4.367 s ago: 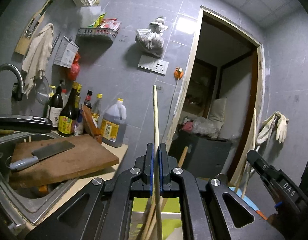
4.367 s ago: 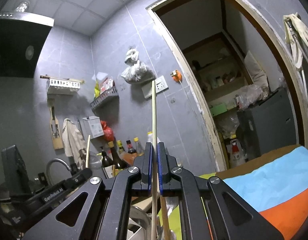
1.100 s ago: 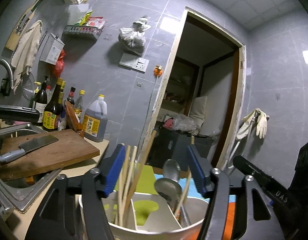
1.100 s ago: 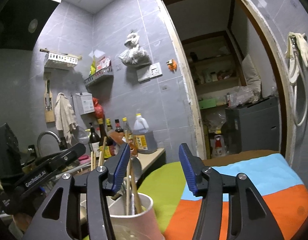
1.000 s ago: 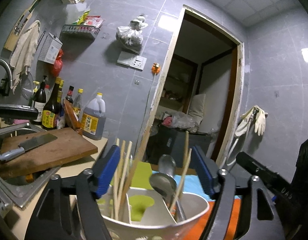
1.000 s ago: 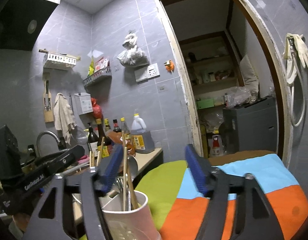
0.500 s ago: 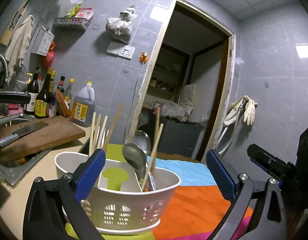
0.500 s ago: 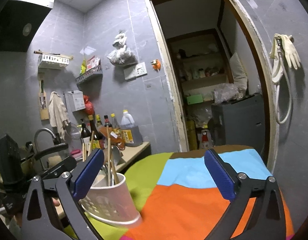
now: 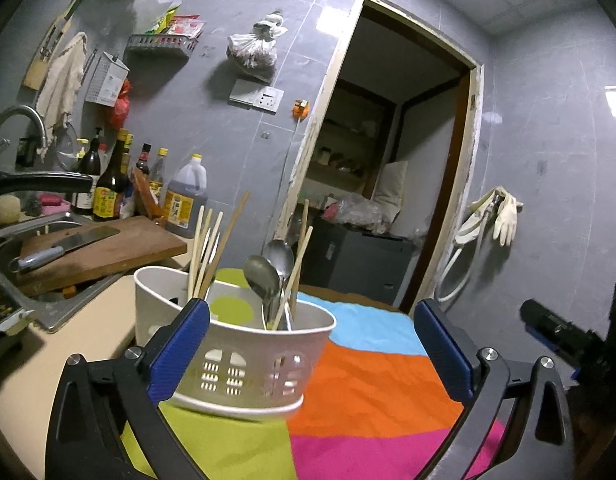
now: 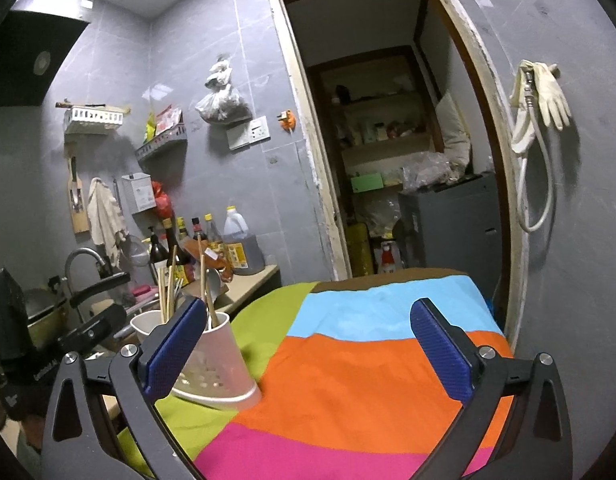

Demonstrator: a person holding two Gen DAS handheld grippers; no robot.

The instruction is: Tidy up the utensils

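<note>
On the striped cloth over the worktop (image 9: 372, 396), the white utensil holder (image 9: 244, 356) stood with chopsticks (image 9: 206, 240) in one compartment and spoons (image 9: 268, 276) with more chopsticks in another. Both the left hand-held gripper (image 9: 312, 356) and the right hand-held gripper (image 10: 308, 356) gaped fully wide, holding nothing. No loose utensils showed, so the sorting looked finished.
</note>
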